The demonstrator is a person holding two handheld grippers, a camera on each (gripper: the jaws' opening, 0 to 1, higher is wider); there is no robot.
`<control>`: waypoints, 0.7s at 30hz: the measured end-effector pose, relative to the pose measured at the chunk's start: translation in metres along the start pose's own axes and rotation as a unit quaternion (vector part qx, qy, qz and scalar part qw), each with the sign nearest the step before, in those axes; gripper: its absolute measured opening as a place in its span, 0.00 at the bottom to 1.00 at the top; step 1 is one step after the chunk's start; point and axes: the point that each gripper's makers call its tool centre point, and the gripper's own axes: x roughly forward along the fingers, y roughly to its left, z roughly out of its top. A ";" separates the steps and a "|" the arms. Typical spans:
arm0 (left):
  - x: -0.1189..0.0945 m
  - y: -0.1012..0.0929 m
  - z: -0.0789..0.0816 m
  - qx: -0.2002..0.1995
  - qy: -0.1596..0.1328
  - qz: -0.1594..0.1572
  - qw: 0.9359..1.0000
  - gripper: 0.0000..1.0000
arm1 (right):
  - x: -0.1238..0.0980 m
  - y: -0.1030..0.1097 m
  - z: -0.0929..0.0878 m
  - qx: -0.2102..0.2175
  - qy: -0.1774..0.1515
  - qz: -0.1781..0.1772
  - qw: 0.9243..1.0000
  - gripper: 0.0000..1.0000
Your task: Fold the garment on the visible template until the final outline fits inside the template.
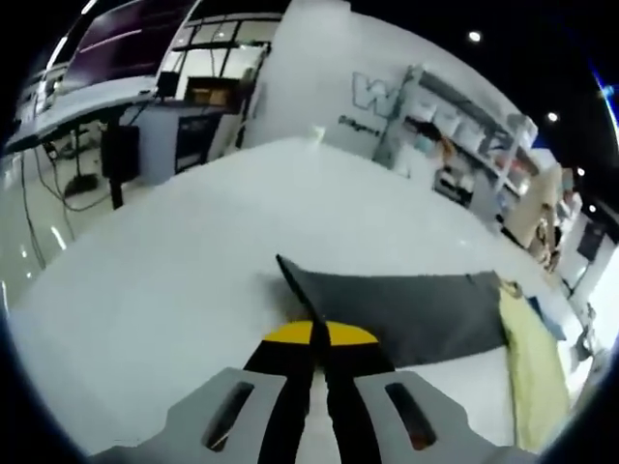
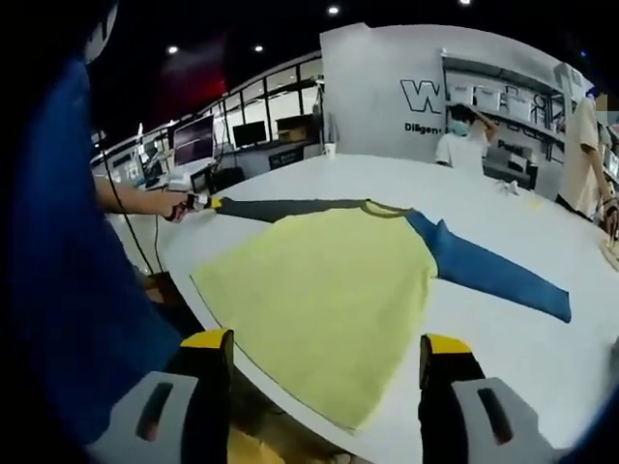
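Sleeve [image 1: 406, 309] (dark) in left claw [image 1: 320, 333]

Big indoor hall under a dark ceiling [image 2: 290, 29] dotted with small round lights [image 2: 334, 11]. At twelve o'clock in the right gripper view, a white wall panel [image 2: 377, 87] carrying large lettering; at two o'clock, white shelving [image 2: 503, 97] with two people standing before it. At ten o'clock, desks with monitors [image 2: 193, 140]. In the left gripper view, a wide white table [image 1: 193, 222], glossy floor [image 1: 29, 232] at nine o'clock, dark screens [image 1: 116, 39] at eleven.
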 end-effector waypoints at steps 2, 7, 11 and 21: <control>0.001 -0.003 0.005 0.004 -0.005 -0.008 1.000 0.03 | 0.000 -0.002 -0.001 0.003 -0.002 -0.001 1.000 0.76; -0.005 -0.027 0.017 0.028 -0.016 -0.031 0.999 0.03 | -0.001 -0.010 -0.004 0.017 -0.009 -0.004 1.000 0.76; -0.011 -0.051 0.029 0.046 -0.026 -0.053 0.997 0.03 | -0.003 -0.017 -0.008 0.024 -0.013 -0.009 1.000 0.75; -0.026 -0.113 0.061 0.091 -0.047 -0.103 0.989 0.03 | -0.011 -0.045 -0.021 0.049 -0.023 -0.031 0.998 0.71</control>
